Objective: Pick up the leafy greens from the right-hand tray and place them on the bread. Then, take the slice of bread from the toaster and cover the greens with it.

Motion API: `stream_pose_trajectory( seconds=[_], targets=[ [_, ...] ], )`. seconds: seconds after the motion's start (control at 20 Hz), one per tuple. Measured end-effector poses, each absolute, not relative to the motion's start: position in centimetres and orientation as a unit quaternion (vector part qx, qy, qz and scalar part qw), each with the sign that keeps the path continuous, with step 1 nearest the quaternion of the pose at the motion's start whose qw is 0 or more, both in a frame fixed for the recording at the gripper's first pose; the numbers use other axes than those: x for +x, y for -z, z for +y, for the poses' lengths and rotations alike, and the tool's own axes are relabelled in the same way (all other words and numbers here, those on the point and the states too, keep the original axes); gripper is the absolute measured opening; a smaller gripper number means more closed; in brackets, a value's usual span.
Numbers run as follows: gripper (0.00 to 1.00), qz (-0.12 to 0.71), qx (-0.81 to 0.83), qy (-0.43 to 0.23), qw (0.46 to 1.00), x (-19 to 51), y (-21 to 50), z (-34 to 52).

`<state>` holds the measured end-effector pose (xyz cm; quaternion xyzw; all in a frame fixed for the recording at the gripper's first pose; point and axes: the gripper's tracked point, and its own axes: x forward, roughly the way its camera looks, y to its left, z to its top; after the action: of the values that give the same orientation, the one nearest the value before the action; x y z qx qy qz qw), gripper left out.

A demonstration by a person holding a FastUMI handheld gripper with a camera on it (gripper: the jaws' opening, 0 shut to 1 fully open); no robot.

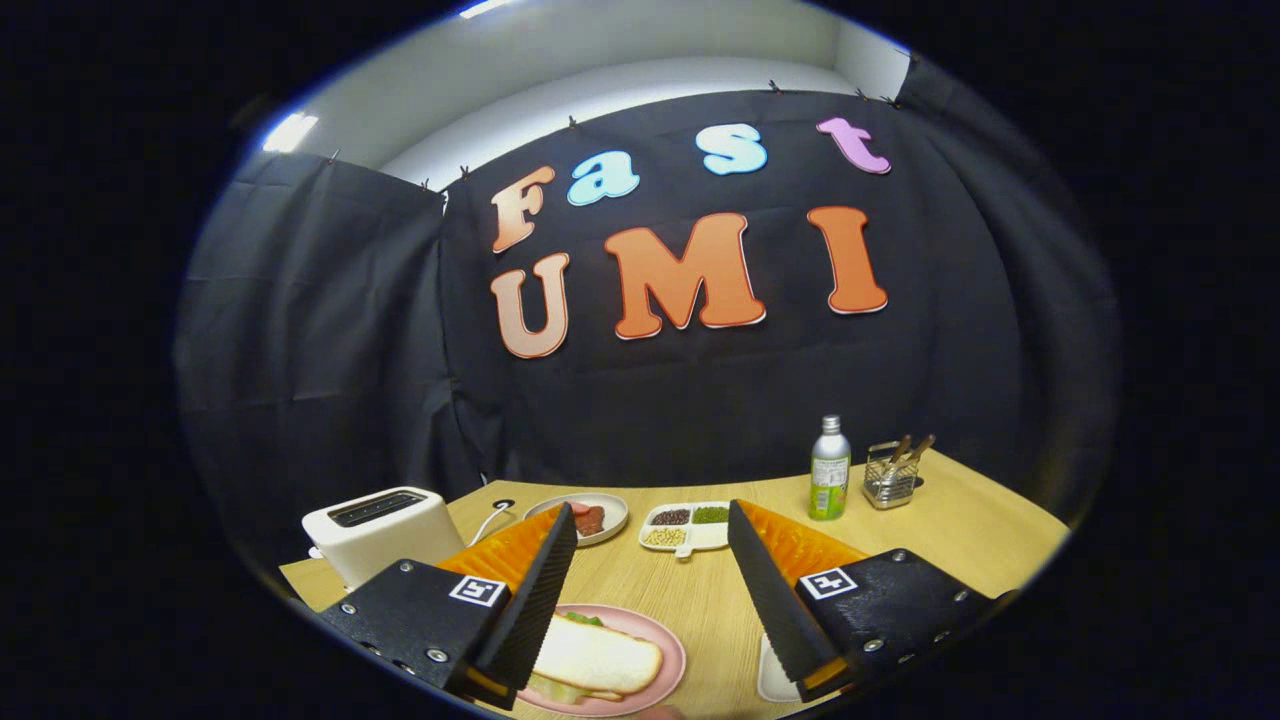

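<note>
My gripper (652,545) is open above the wooden table, with nothing between its fingers. Below the left finger lies a pink plate (668,645) with a slice of bread (598,660) on top of leafy greens (582,619) that peek out at its edges. A white toaster (382,530) stands at the table's left, beyond the left finger; its slots look dark. Under the right finger a white tray (772,680) shows only an edge.
Beyond the fingers stand a small plate with red pieces (585,516), a white divided dish of beans (688,526), a green-labelled bottle (830,482) and a wire holder with utensils (890,478). The black booth wall closes the back.
</note>
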<state>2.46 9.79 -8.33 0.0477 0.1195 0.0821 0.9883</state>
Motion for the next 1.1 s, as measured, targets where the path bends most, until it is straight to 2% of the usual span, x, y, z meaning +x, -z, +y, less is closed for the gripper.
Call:
stream_pose_trajectory(
  seconds=[0.2,1.1],
  targets=[
    [0.92,0.09,0.019,-0.067,0.994,2.0,7.2,9.1],
    [0.92,0.057,-0.01,-0.028,0.998,1.1,4.5,7.5]
  ],
)
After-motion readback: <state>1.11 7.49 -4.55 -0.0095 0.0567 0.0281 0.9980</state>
